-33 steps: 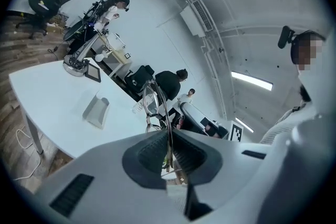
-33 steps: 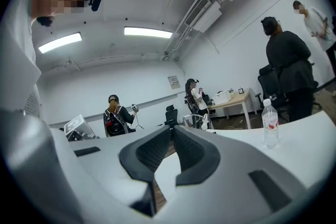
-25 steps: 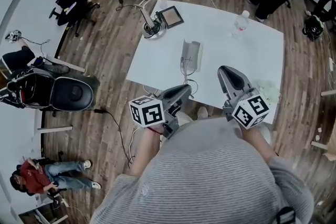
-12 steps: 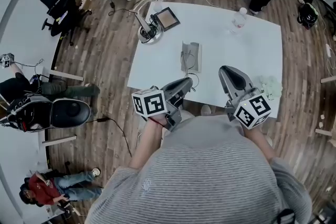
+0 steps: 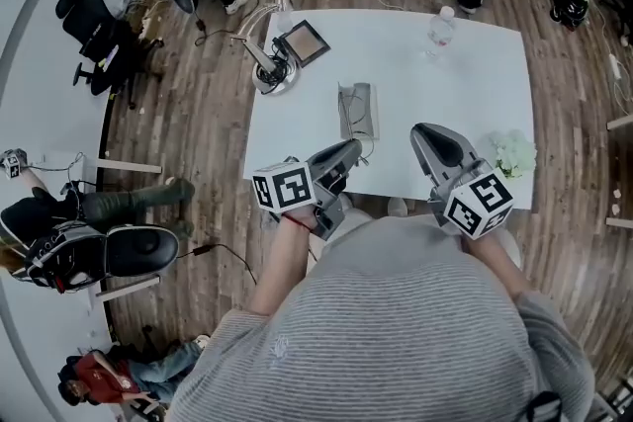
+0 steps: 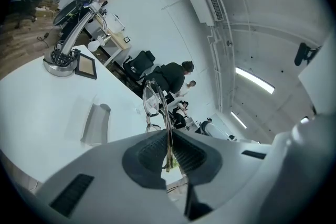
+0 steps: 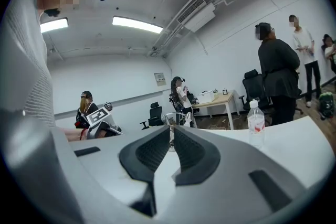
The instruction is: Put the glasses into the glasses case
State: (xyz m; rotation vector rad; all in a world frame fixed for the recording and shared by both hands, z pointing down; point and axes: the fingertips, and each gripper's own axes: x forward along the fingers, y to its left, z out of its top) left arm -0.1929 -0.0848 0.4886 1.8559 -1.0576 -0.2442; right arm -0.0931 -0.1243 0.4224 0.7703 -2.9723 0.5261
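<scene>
the right gripper [image 7: 171, 132] fills the bottom of the frame, its jaws drawn nearly together with only a thin slit between the dark pads [image 7: 155, 152]. a bottle [image 7: 255, 122] stands upright on the white table [image 7: 302, 139] at right. a marker cube [image 7: 98, 115] shows at middle left. a person in black [image 7: 276, 78] stands at upper right, and a desk [image 7: 223, 100] sits behind centre.

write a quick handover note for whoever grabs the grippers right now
The left gripper is shut on the glasses, clamped by a temple, over the near side of the white table.
The right gripper has its jaws close together, nothing seen between them.
The glasses case lies on the table, ahead of the left gripper.
Done: glasses picked up. Left: put them into the case.
</scene>
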